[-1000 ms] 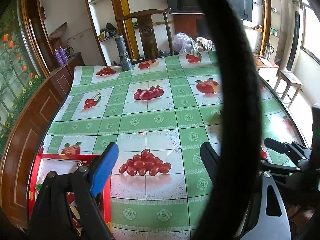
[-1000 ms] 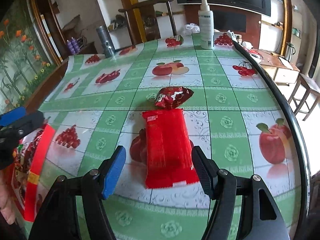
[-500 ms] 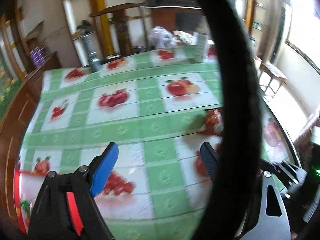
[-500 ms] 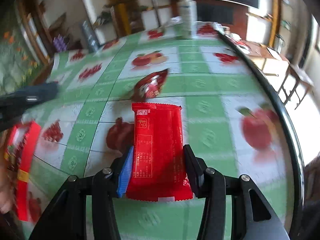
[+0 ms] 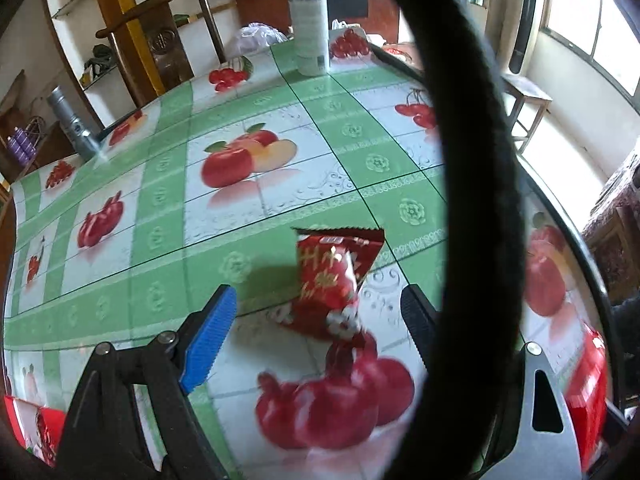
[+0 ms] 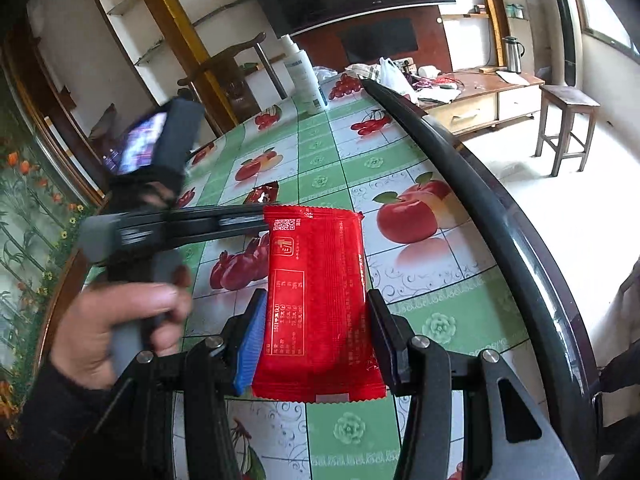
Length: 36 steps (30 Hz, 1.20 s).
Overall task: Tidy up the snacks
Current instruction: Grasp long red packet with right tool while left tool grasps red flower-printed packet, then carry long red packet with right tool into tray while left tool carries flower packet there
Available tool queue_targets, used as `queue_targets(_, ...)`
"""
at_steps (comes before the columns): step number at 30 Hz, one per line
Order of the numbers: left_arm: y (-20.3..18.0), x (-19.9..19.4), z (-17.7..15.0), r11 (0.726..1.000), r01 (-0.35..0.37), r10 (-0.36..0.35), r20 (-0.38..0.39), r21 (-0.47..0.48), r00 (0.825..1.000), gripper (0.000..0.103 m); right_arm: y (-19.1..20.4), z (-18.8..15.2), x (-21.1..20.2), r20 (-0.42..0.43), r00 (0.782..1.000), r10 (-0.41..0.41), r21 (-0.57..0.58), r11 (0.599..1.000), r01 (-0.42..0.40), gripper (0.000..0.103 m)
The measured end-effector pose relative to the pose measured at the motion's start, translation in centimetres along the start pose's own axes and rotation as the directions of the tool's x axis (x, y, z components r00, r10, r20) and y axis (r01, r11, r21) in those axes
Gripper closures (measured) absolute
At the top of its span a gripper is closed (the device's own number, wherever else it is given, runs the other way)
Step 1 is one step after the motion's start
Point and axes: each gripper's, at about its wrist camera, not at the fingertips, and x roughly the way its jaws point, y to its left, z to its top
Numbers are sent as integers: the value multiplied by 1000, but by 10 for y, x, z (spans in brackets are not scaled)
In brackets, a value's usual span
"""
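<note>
The right claw [image 6: 316, 336] is pinching the flat red packet [image 6: 316, 280] across its near end; the left claw [image 5: 324, 332] is gaping around the crinkly, probably light pouch [image 5: 332, 280], best gripped mid-body.

A small packet [image 5: 334, 280] lies on the bench [image 5: 160, 216], between the open jaws of the left hand-held gripper [image 5: 320, 320] and touching neither. A flat wrapper [image 6: 318, 300] sits clamped in the right hand-held gripper [image 6: 316, 332], above the bench. A bottle [image 5: 308, 20] stands at the far edge, a chair [image 5: 160, 40] behind it to the left. A box [image 5: 32, 424] lies at the near left.
</note>
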Motion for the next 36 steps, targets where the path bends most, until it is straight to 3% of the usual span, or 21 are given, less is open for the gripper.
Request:
queue_targets(3, 1, 11, 2, 999, 40, -40, -27, -21, 999, 63, 2, 0, 1, 0, 1000, 13, -1, 1000, -13, 54)
queue_targets(4, 4, 10, 1, 997, 68, -69, -24, -43, 997, 67, 2, 0, 1, 0, 1000, 16, -3, 1000, -16, 54)
queue_targets(10, 6, -7, -15, 995, 92, -92, 2, -48, 996, 72, 10, 0, 1, 5, 999, 44, -14, 999, -44, 54)
queue_targets(17, 32, -52, -53, 991, 65, -59, 53, -117, 997, 72, 26, -5, -12, 25, 997, 67, -38, 997, -66, 54)
queue_targets(26, 72, -123, -112, 975, -72, 98, 112, -209, 989, 72, 63, -19, -27, 36, 992, 125, -99, 988, -121, 54)
queue_targets(36, 98, -180, -158, 948, -193, 242, 175, -254, 954, 72, 112, -36, -44, 49, 979, 198, -182, 966, -186, 55)
